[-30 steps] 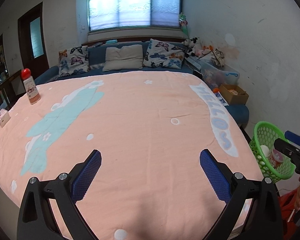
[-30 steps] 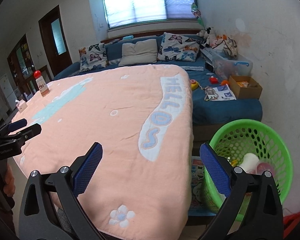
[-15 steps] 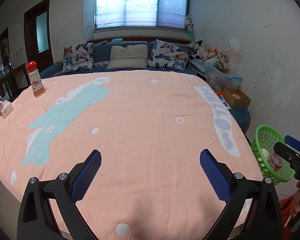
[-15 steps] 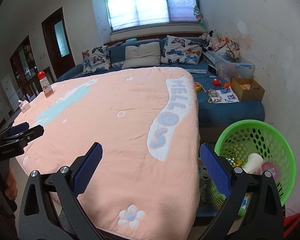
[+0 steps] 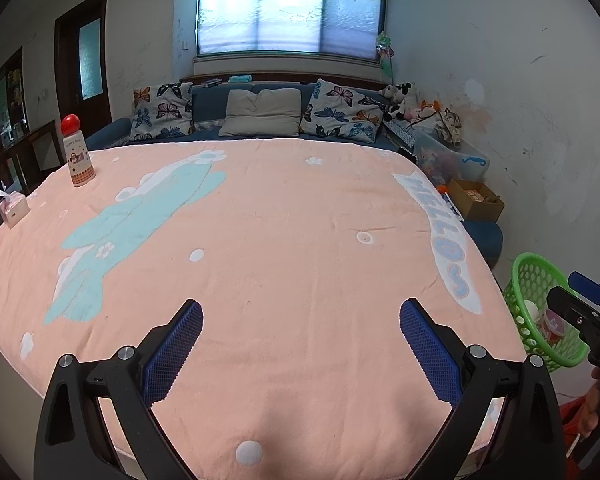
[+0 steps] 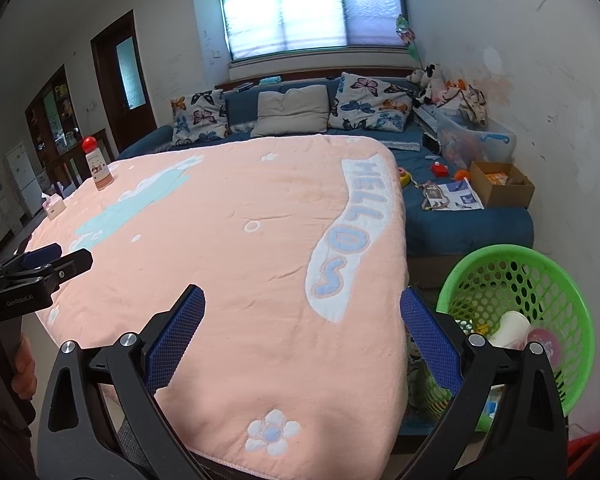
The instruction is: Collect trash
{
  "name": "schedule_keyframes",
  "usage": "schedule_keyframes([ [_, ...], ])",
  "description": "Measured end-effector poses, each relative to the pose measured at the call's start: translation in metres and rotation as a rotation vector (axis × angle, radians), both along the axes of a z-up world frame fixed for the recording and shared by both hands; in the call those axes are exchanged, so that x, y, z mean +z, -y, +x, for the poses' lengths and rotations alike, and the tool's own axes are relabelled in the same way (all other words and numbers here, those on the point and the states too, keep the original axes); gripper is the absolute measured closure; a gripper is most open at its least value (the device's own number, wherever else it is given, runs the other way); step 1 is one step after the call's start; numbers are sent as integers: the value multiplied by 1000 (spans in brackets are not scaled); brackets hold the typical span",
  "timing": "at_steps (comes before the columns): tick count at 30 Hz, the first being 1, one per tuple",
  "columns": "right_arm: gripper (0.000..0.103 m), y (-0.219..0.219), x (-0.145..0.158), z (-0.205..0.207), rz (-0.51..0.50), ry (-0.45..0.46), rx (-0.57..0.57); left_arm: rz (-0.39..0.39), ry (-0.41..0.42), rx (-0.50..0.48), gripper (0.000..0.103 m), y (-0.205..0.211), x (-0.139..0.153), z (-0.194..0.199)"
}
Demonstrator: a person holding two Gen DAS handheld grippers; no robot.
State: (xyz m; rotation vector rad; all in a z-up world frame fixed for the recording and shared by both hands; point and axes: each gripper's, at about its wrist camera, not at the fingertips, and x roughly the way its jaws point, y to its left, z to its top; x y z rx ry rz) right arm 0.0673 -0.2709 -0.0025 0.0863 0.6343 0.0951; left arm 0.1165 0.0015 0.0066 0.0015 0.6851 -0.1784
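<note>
The left gripper (image 5: 300, 330) is hovering over the near edge of a desk covered by a peach blanket (image 5: 284, 240), its blue-padded fingers (image 5: 174, 350) spread wide apart and holding nothing. The right gripper (image 6: 302, 330) is hanging over the blanket's near right corner, its fingers (image 6: 430, 342) likewise spread wide and empty. Just beyond and to the right of the right gripper's right finger, a green basket (image 6: 540, 276) is standing on the floor beside the desk, holding a white paper cup (image 6: 510, 330) and a pink-lidded cup (image 6: 544, 344). Far ahead and to the left of the left gripper's fingers, a red-capped bottle (image 5: 77, 152) is standing upright on the blanket, with a small pink tissue box (image 5: 14, 208) near it at the blanket's left edge.
</note>
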Motion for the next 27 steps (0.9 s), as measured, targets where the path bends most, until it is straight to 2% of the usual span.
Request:
schedule_keyframes([
  [27,6,-7,-2,3,-11,-3,15,-5,4,10,7,-4,-2,-2],
])
